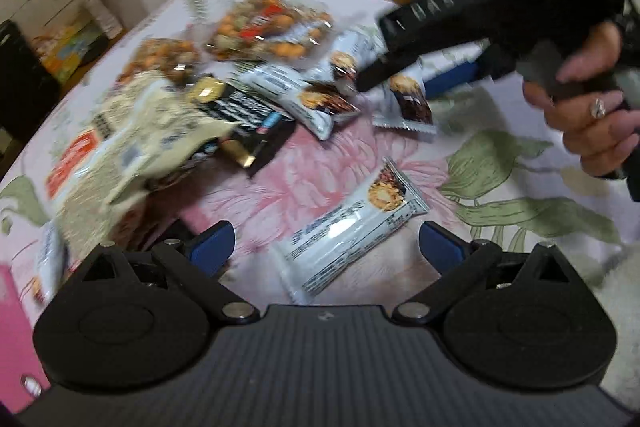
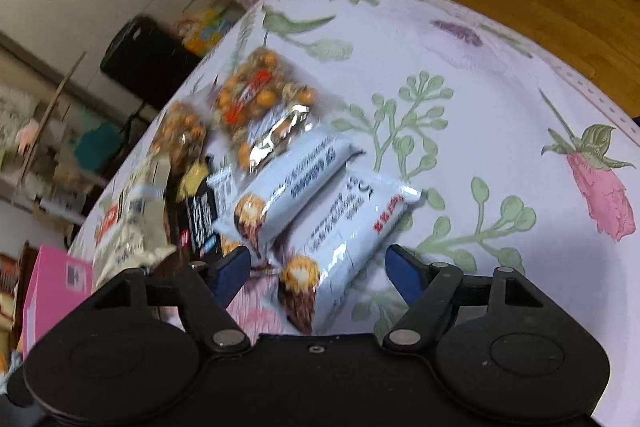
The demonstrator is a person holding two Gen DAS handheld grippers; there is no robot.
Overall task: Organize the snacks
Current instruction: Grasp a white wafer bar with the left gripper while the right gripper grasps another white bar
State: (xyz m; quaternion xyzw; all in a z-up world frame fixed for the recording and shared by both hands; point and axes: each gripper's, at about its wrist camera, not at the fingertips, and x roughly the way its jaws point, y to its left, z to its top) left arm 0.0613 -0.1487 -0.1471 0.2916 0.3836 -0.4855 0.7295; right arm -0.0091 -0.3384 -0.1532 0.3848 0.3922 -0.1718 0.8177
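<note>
On the flowered worktop (image 2: 500, 115): snacks lie heaped, wrappers overlapping.
Left gripper (image 1: 326, 243): spread, empty, over a lone white bar (image 1: 352, 227) lying apart from the heap.
Right gripper (image 2: 318, 265): spread, a white bar (image 2: 352, 231) between its pads; no pinch yet.
Risk, right: neighbouring bar (image 2: 288, 183) overlaps; closing may catch both wrappers.
Risk, left: slick film may slide or crumple under a skewed bite.
Risk, heap: nut bags (image 2: 260, 95) near the worktop edge could be nudged off.

text: none legible | white snack bar wrappers (image 2: 320, 195): print blurred | black packet (image 1: 248, 119): lettering unreadable
</note>
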